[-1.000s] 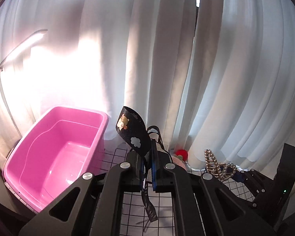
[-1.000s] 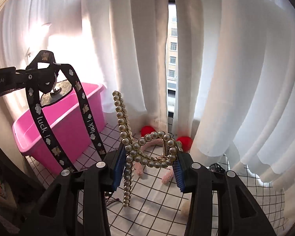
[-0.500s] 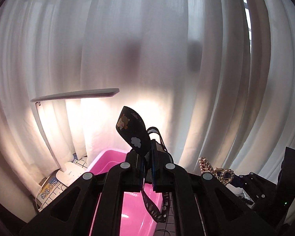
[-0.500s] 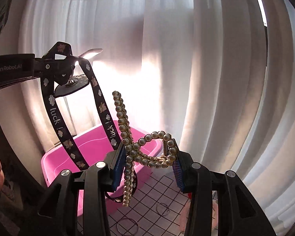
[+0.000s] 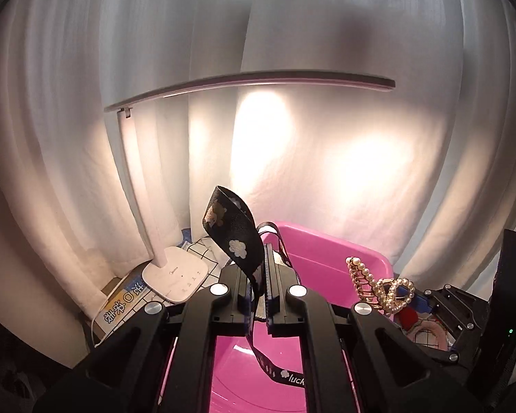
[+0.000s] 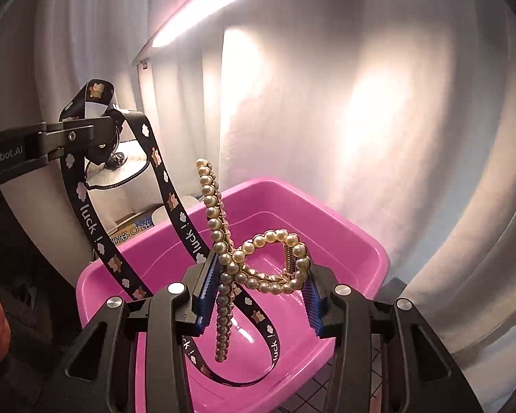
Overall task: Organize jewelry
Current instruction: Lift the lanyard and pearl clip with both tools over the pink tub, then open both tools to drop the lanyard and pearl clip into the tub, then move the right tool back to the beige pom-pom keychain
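Over the pink tub (image 6: 368, 241), mid-drop step: left gripper (image 5: 262, 287) clamped on black strap (image 6: 175, 206), right gripper (image 6: 258, 294) clamped on pearl clip (image 6: 254, 258) (both dangling inside rim), next just open and release.

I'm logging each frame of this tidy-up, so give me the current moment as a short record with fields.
left gripper: shut on black lanyard, printed "luck !", loop hanging down into the bin
right gripper: shut on pearl hair clip, held above the bin
pink bin: open top; only the lanyard loop seen inside
desk lamp: lit, standing left of the bin
backdrop: white curtain
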